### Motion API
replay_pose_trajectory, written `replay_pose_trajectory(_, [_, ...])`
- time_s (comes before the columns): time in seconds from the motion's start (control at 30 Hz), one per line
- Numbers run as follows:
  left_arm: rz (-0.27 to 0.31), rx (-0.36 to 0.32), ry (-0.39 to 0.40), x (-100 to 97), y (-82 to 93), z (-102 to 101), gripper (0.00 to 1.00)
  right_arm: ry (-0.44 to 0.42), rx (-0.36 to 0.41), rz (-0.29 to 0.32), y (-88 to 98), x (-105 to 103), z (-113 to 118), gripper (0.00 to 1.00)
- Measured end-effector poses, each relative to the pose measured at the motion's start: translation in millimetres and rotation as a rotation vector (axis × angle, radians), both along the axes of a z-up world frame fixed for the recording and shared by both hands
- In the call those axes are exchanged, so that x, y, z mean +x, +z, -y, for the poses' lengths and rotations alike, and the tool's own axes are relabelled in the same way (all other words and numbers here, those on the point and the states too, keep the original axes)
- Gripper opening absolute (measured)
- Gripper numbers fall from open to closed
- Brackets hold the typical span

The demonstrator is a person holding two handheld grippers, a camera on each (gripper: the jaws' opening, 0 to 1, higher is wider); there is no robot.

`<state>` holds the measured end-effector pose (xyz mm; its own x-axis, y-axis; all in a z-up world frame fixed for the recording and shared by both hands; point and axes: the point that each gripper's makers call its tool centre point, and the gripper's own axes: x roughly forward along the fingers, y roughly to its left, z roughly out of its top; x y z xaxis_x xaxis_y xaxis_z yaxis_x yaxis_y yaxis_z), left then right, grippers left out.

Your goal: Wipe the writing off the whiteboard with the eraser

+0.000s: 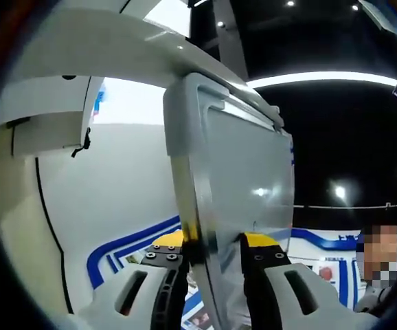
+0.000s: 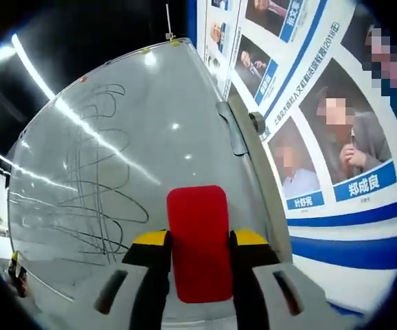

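Dark ceiling with strip lights hangs over a hall whose walls carry a blue-striped display of poster panels [image 2: 336,124] with portraits and captions. Against that, the biggest thing is the whiteboard [image 2: 185,117], a glossy pale sheet in a grey frame, tilted in the right gripper view so its long edge runs away up and to the right. Loops of dark scribble [image 2: 95,179] cover its left part, from near the top edge down toward the bottom; the right part looks bare and only catches lamp glare.

In the left gripper view the same board shows edge-on, its grey corner [image 1: 191,103] high up, and the left tool [image 1: 212,258] is clamped on the board's rim, one jaw each side of the thin panel, steadying it. A white wall with a blue stripe [image 1: 130,244] lies behind.

The right tool [image 2: 198,258] pinches the red eraser [image 2: 198,240] between its yellow-tipped jaws, closed narrow on its sides, the eraser's long axis pointing forward along the tool toward the board face. It sits near the board's lower middle; whether it already touches the surface I cannot tell.

What matters for the wipe: the writing lies to the left of the eraser and stretches further up the board, so the right tool, the nearer one, would likely need to sweep leftward and up across it.
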<state>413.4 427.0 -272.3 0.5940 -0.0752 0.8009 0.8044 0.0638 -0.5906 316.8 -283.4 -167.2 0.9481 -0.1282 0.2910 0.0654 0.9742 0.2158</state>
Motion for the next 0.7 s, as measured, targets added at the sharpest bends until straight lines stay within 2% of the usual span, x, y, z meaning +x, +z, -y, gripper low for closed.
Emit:
replay_pose_trajectory(0.07, [-0.001, 0.001, 0.000, 0.5, -0.6, -1, 0.32, -0.011, -0.011, -0.010, -0.4, -4, 0, 0.29])
replay_pose_trajectory(0.3, [-0.007, 0.001, -0.001, 0.3, -1.2, -1, 0.32, -0.002, 0.008, 0.019, 2.6, -16, -5, 0.29])
replay_pose_trajectory(0.7, [-0.007, 0.013, 0.004, -3.3, -0.1, 3, 0.32, -0.014, 0.065, 0.004, -9.5, -28, -2, 0.29])
